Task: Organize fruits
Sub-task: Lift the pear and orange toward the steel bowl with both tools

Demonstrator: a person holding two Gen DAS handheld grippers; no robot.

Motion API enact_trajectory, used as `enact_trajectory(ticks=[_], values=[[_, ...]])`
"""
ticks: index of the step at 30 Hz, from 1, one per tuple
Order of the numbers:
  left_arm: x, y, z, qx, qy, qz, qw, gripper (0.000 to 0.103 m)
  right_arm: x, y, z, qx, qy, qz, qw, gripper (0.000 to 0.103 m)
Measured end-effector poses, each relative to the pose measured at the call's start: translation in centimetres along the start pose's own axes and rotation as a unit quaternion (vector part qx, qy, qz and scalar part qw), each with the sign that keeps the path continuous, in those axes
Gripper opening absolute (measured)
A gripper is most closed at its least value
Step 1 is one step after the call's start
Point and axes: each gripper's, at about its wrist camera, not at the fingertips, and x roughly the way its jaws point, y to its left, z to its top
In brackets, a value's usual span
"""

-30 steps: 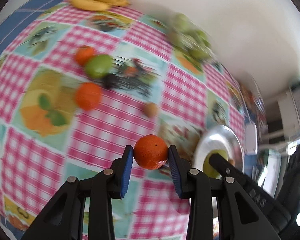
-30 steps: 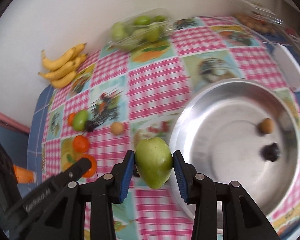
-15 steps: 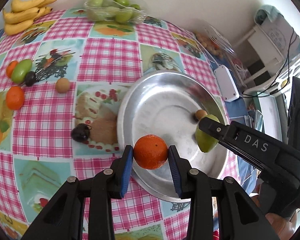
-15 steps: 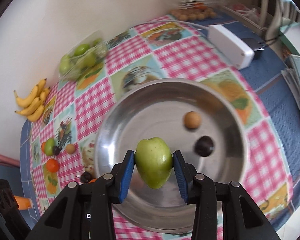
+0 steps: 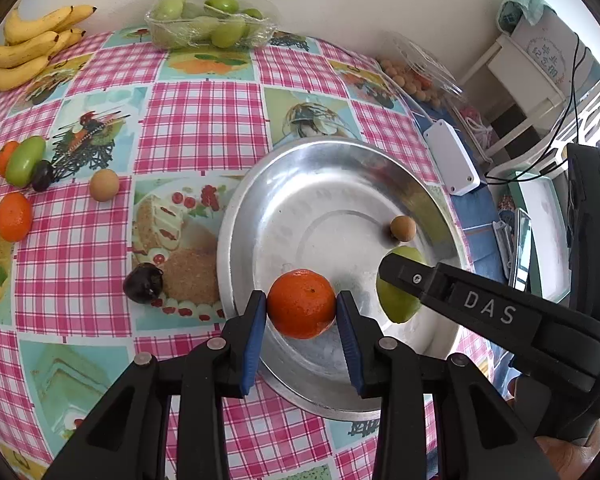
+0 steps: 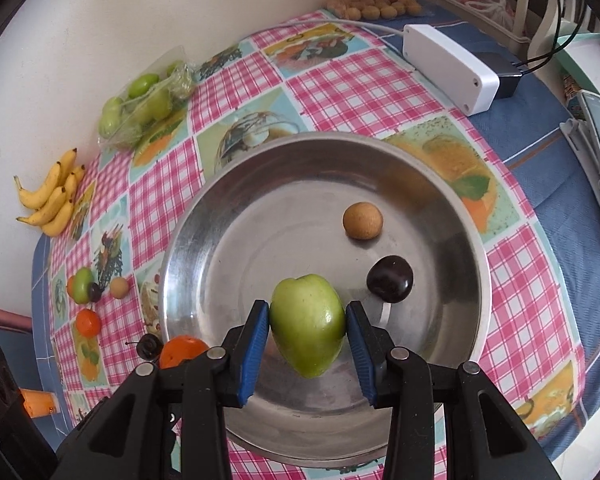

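Polished steel is curving under both claws: the left claw (image 5: 301, 309) is clamping a mandarin (image 5: 301, 303) above the near rim of the metal bowl (image 5: 260, 208), while the right claw (image 6: 307, 330) is gripping a green fruit (image 6: 307, 323) over its middle. Released from this height, either could be rolling down the slick wall into the dark plum (image 6: 389, 279) just right of the right claw, or the longan (image 6: 362, 221) beyond it, bruising them.
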Motion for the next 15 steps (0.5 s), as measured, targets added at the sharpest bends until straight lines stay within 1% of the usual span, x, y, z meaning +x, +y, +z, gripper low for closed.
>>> enact_trajectory(ticks=[4, 10, 15], values=[[0.7, -0.2, -0.1, 0.007, 0.009, -0.001, 0.9999, 0.037, 0.7, -0.1, -0.1, 0.0, 0.012, -0.006, 1.0, 0.043], [1.7, 0.0, -0.3, 0.004, 0.025, 0.012, 0.9996, 0.037, 1.1, 0.0, -0.3, -0.002, 0.02, -0.008, 1.0, 0.043], [1.6, -0.2, -0.4, 0.011, 0.023, 0.009, 0.9996, 0.037, 1.6, 0.0, -0.3, 0.001, 0.029, -0.004, 1.0, 0.043]])
